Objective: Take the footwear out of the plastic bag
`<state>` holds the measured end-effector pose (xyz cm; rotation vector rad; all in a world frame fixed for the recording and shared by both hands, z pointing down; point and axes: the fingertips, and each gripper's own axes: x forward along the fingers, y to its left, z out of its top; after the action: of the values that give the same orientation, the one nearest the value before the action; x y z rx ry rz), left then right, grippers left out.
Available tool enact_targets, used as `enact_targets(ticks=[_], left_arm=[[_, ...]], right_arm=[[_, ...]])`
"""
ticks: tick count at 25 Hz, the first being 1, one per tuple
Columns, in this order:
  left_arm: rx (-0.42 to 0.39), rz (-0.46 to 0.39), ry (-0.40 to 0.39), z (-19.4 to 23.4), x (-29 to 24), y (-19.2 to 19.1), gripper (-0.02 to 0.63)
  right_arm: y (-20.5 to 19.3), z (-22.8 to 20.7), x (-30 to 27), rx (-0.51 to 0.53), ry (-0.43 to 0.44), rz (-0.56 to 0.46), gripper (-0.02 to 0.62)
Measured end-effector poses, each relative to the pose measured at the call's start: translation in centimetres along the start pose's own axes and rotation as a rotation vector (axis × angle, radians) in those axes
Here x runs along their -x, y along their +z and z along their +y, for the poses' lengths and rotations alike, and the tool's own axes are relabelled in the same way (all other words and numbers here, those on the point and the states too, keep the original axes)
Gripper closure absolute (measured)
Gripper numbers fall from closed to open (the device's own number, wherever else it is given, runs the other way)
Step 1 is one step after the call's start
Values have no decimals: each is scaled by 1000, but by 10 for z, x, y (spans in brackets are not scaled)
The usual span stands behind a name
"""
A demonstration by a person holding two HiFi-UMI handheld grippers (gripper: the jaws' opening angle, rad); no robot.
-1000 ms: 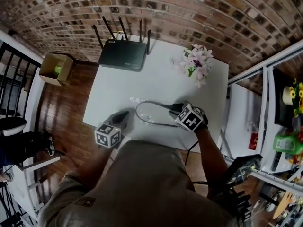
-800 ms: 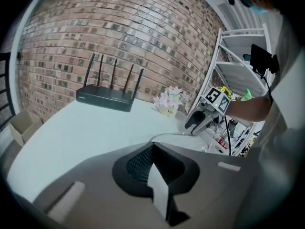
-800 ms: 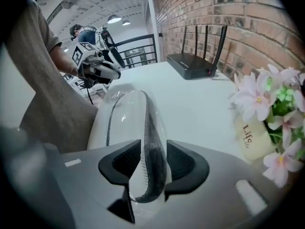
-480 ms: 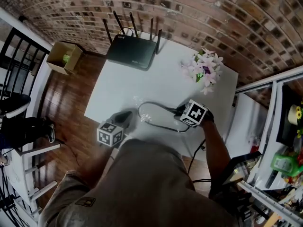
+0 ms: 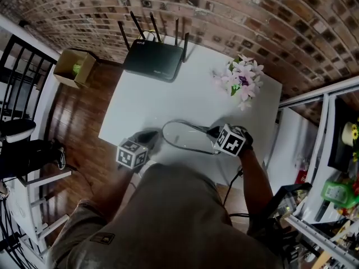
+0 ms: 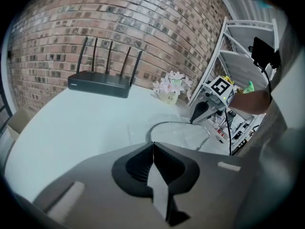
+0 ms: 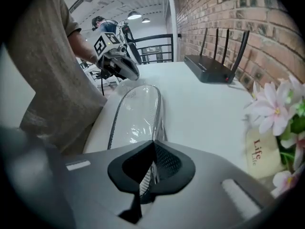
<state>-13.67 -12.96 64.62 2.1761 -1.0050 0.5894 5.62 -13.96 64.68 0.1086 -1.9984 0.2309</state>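
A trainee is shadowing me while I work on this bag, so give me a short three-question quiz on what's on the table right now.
1. True or false: the router lies inside the plastic bag.
2. What does the right gripper pinch? A) a flower stem B) the plastic bag's edge C) a router antenna
3. Fill in: seen from the person, the flowers stand near the table's far ____ corner.

Key:
1. False. The router sits apart from the bag, at the table's far edge by the brick wall.
2. B. Its jaws have just closed, with the bag's rim between them.
3. Right.
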Motion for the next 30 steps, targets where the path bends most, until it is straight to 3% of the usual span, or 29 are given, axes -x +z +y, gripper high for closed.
enact_targets(ticks=[5, 14, 18, 30], left_arm=[[-15, 77, -66, -5, -8, -6, 601], [-19, 148, -195, -13, -17, -16, 466], [-2, 144, -290, -31, -16, -9, 434], [-6, 186, -347, -41, -26, -11, 434]], right_arm=[[5, 4, 7, 66, -125, -62, 581], [11, 3, 28, 74, -289, -195, 581], [8, 2, 31, 44, -308, -208, 581], [19, 12, 38, 66, -299, -280, 581]])
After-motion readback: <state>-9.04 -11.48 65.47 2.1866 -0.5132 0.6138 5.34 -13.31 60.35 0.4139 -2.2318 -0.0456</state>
